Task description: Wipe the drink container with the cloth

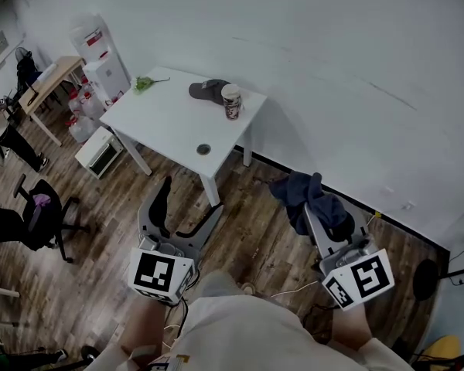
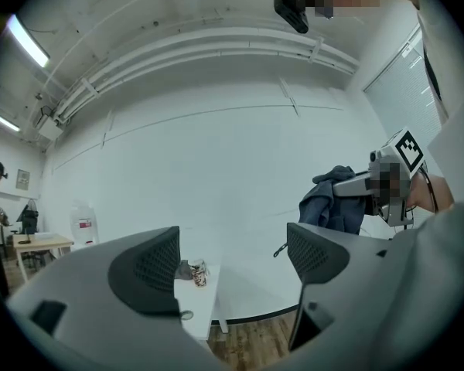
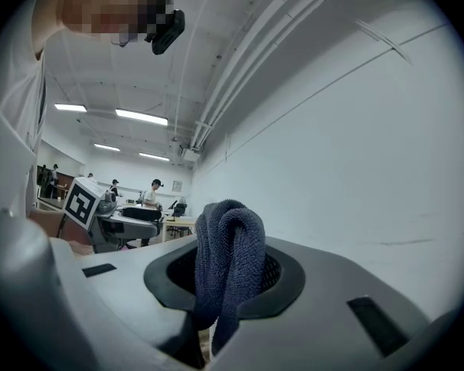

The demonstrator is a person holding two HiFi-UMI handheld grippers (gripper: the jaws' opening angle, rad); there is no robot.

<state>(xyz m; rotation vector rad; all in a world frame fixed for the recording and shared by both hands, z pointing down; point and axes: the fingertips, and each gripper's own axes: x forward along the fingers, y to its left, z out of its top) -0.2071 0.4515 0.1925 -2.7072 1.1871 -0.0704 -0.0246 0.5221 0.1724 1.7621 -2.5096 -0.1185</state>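
Observation:
The drink container, a patterned paper cup (image 1: 231, 101), stands upright near the far edge of a white table (image 1: 170, 122); in the left gripper view the cup (image 2: 197, 273) is small and far off between the jaws. My left gripper (image 1: 185, 211) is over the wooden floor short of the table, open and empty (image 2: 232, 257). My right gripper (image 1: 325, 216) is shut on a dark blue cloth (image 1: 309, 195), which bunches up between its jaws (image 3: 228, 265). The cloth (image 2: 336, 199) also shows at the right in the left gripper view.
A dark cap (image 1: 207, 90) lies beside the cup, a green object (image 1: 143, 83) at the table's far corner, a small round ring (image 1: 203, 149) near its front edge. A water dispenser (image 1: 99, 60), a wooden desk (image 1: 50, 79) and an office chair (image 1: 42, 211) stand to the left.

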